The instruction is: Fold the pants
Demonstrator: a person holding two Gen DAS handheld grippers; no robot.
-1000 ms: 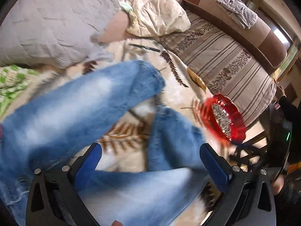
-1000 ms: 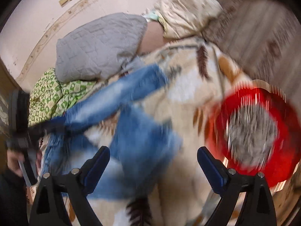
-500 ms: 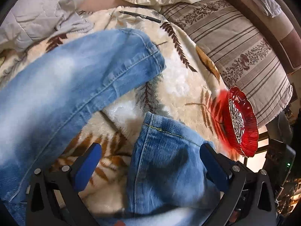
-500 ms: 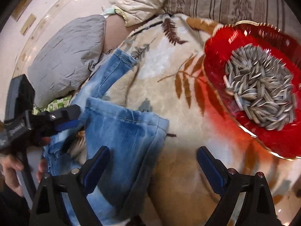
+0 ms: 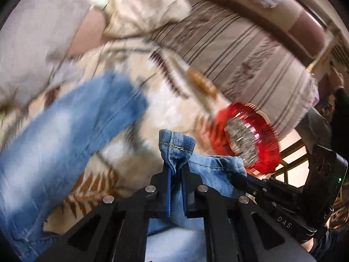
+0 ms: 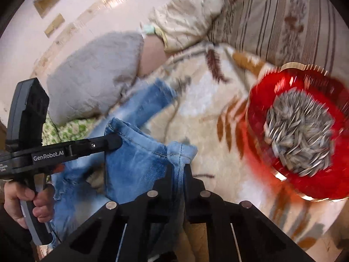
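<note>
Pants: faded blue denim pants [image 5: 54,135] spread over a cream fleece blanket with brown fern leaves [image 5: 174,107]; one leg runs up and away on the left, the other leg's hem is lifted off the blanket between the two grippers.
Left edge of scene: grey quilted pillow [image 6: 93,74] lies against the far leg's cuff; a green patterned cloth [image 6: 65,131] shows under its lower edge.
Left gripper: left black two-finger gripper [image 5: 175,174] has its blue-padded jaws pressed together on a bunched corner of the hem, whose stitched edge stands up above the fingertips. In the right wrist view it reaches in from the left and its tip [image 6: 113,142] bites the hem's left corner.
Hem edge: sags in a curve between the two pinched corners, clear of the blanket.
Right gripper: right black two-finger gripper [image 6: 178,170] is clamped tight on the hem's right corner, denim folded over the tips.
Open room: bare blanket lies between the lifted hem and the far leg, and between the hem and the dish.
Right edge: red glass dish of sunflower seeds [image 6: 305,131] sits on the blanket near the right gripper, just beside a striped beige sofa cushion [image 5: 250,54].
Far side: crumpled cream cloth [image 6: 185,15] by the pillow.
</note>
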